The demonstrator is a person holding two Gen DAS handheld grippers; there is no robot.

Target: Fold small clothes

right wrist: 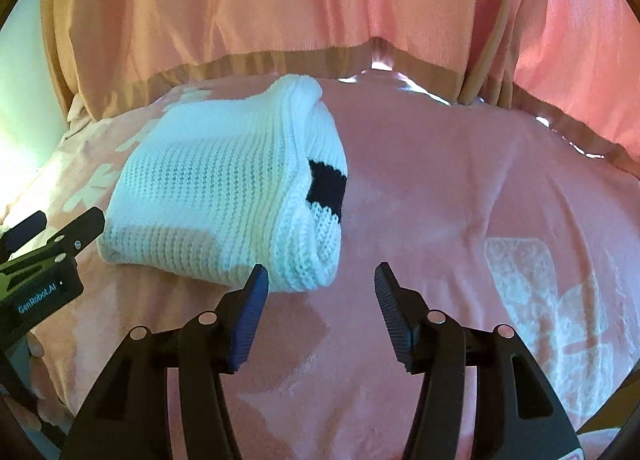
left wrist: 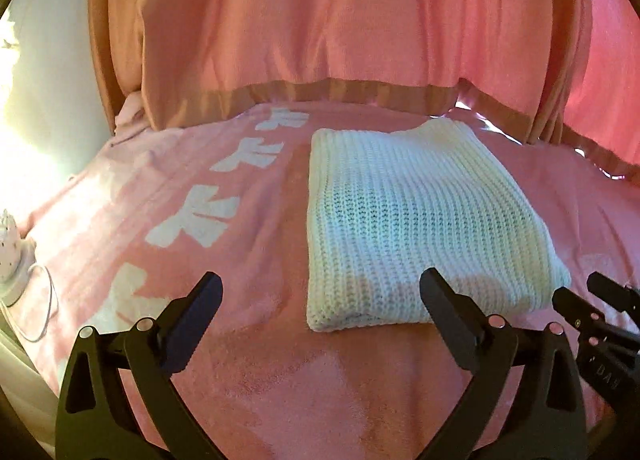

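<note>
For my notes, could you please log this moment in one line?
sweater: folded, on pink blanket | left gripper: jaws open, empty | right gripper: jaws open, empty

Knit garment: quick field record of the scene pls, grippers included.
garment: white knit garment, folded into a compact rectangle
marking: black patch showing at the right folded edge
surface: pink towel with white lettering
backdrop: pink curtain
left gripper: open, holding nothing
right gripper: open, holding nothing, near the garment's front corner
</note>
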